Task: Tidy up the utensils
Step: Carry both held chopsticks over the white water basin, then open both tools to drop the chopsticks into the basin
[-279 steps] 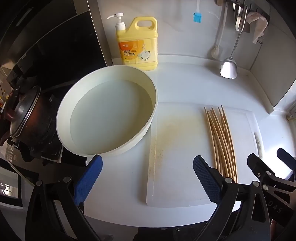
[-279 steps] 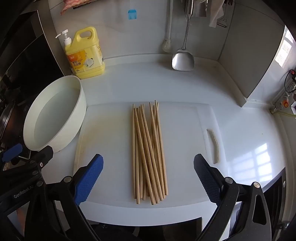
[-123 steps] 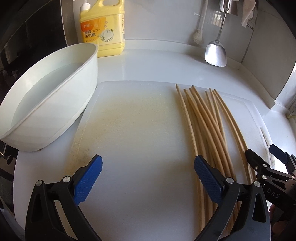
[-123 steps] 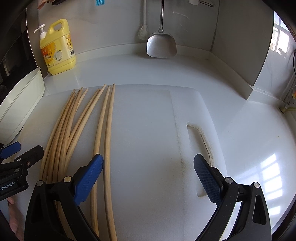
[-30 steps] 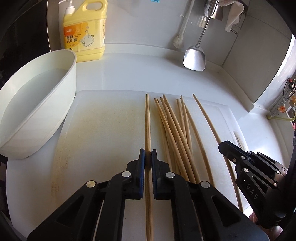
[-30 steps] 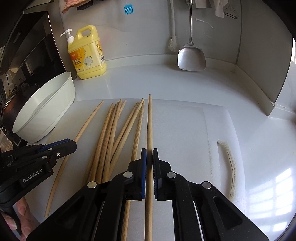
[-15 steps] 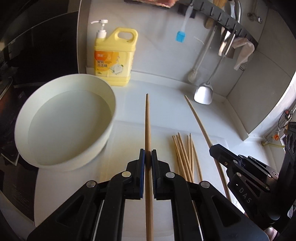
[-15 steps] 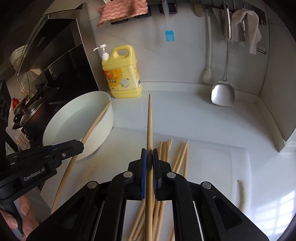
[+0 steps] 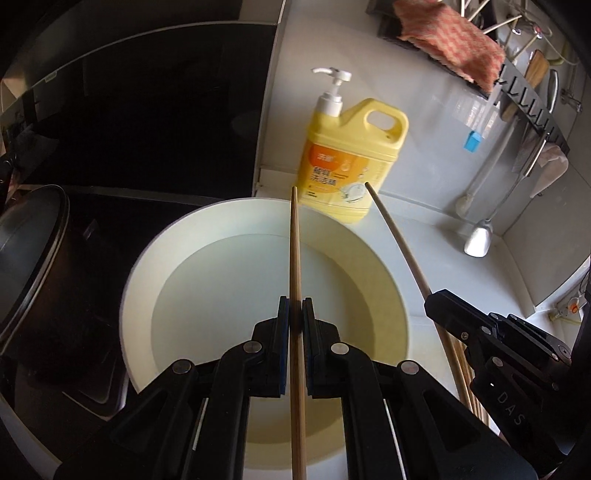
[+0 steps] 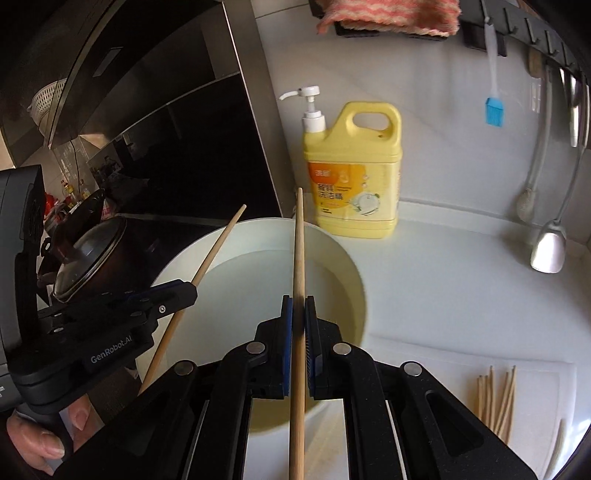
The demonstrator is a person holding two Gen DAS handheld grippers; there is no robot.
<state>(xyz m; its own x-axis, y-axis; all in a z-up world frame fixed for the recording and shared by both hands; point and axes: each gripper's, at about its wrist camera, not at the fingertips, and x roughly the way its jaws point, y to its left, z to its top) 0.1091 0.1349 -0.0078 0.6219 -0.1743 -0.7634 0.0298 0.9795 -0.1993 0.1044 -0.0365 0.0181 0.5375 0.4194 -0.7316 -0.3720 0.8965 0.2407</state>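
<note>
Left gripper [image 9: 294,314]: jaws pinching one chopstick [image 9: 295,251], which runs straight out along the fingers over the basin [image 9: 129,295], its tip in front of the far rim, beside the soap jug [image 9: 351,158]
Right gripper [image 10: 299,314]: jaws pinching a second chopstick [image 10: 298,251], also pointing forward over the basin, tip in front of the far rim just left of the jug
Cross views: in the left view the right gripper shows at the right edge with its stick slanting up-left toward the jug; in the right view the left gripper shows at lower left with its stick slanting up-right above the basin's left rim; a hand [image 10: 40,435] grips its handle
Basin: white, round, holds water; sits on the white counter [image 10: 443,266] with the jug standing behind it
Other chopsticks [image 10: 495,398]: a loose bundle lying on the white cutting board [image 10: 424,354], right of the basin, well apart from both held sticks
Left of basin: dark stove area with a lidded pot [image 10: 88,251]
Wall: checked cloth [image 10: 388,14] on a rack, blue brush [image 10: 494,110] and a metal spatula [image 10: 550,247] hanging at right; no more can be told of the other hanging tools
</note>
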